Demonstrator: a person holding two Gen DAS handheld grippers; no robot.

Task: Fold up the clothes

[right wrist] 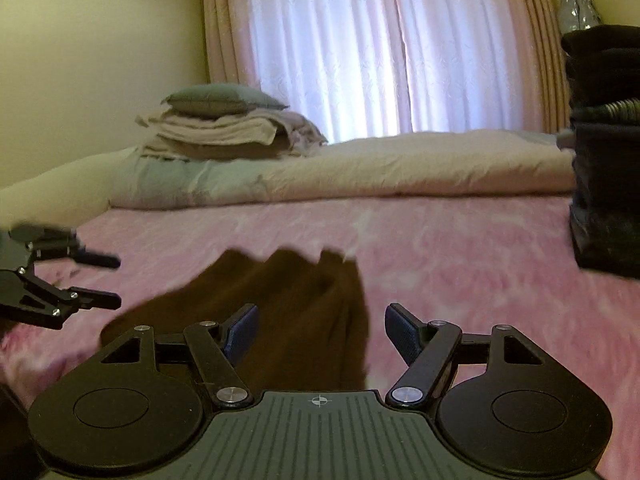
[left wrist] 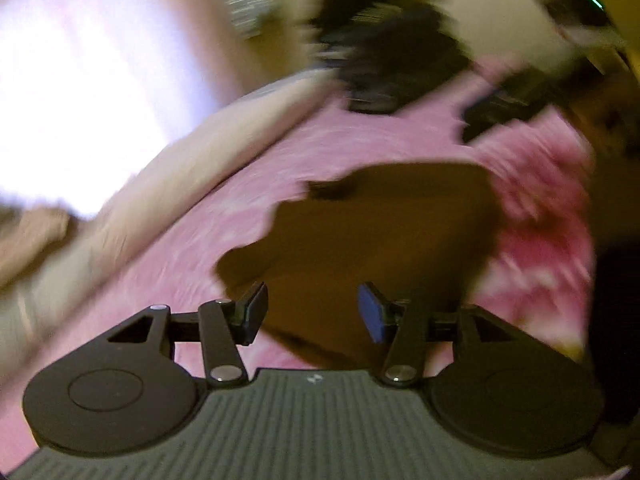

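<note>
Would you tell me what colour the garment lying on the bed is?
Dark brown garment, plain; clearest in the right wrist view.

No readable text, label or number anywhere.

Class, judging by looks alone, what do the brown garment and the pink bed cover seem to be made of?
Brown garment: probably a soft matte woven or knit cloth; it lies in limp ridged folds with no sheen. Pink bed cover: likely plush fleece; its mottled, fuzzy surface suggests pile, though blur leaves this uncertain.
</note>
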